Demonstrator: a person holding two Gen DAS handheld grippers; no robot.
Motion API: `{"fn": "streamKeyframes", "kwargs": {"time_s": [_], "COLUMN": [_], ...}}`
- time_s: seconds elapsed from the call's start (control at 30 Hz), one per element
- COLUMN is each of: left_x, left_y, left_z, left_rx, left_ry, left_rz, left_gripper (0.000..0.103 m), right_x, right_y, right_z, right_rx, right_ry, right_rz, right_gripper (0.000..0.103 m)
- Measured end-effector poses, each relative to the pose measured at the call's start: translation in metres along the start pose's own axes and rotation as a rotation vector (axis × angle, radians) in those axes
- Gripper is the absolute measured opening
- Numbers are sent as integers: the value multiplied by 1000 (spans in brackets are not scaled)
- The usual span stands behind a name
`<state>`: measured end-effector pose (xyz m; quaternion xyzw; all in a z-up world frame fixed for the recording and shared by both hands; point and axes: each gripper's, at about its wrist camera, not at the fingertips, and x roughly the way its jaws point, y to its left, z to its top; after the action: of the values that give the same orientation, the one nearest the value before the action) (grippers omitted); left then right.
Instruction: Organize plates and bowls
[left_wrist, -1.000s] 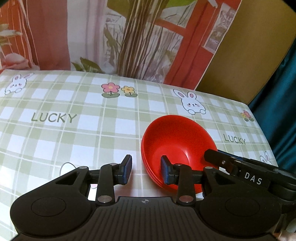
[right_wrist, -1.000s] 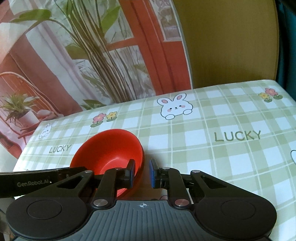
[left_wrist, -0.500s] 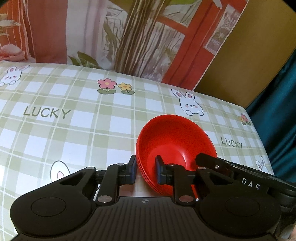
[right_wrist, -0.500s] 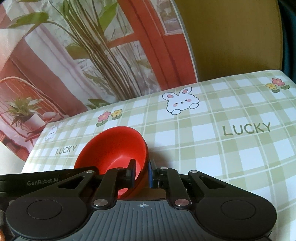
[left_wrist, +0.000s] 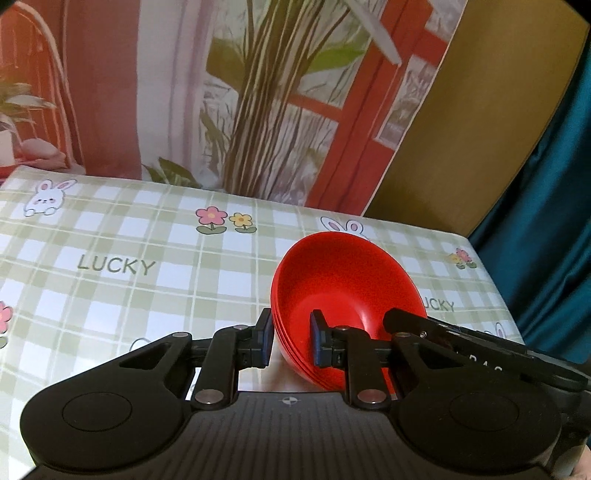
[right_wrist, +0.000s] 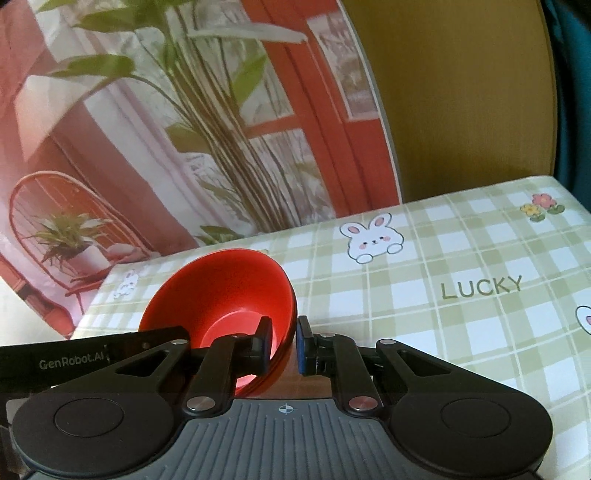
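- Glossy red bowls, nested in a stack, tilted above the checked bench.
- Left gripper fingers clamp the stack's left rim.
- Right gripper fingers clamp its right rim.

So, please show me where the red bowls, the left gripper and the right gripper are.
red bowls (left_wrist: 343, 280): left wrist view, inner wall.
left gripper (left_wrist: 290, 341): left wrist view, midway between fingertips, on the rims.
right gripper (right_wrist: 283, 341): right wrist view, midway between fingertips, on the rim.

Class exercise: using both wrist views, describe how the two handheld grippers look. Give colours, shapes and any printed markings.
Both the left gripper and the right gripper are matte black, with round pivot housings, silver rivets, angular linkage arms and a ribbed grey base bearing a crosshair mark. Their finger pads are blue. White lettering reads "GenRobot.AI" on the left gripper's side.
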<state>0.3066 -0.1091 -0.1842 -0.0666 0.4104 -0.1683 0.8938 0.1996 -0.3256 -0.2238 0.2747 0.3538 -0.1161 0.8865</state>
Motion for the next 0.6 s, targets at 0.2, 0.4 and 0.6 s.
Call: {"fn": "streamKeyframes", "kwargs": {"time_s": [0.2,0.4,0.6], "left_x": [-32,-57,-73], "left_y": [-1,2,7], "left_z": [-13,-30,-47], "left_rx": [-17,-8,-2], "left_ry": [-20,-29,-17], "left_rz": [5,7,6], "left_gripper": [22,22,22], "right_x": [-27,-47,-58], "right_y": [19,34,41], "right_z": [-8,-24,-43], "right_rx": [-31,-50,-60], "right_ry": [-8,-8,10], "right_rz": [9,14,16], "right_gripper": [13,13,13]}}
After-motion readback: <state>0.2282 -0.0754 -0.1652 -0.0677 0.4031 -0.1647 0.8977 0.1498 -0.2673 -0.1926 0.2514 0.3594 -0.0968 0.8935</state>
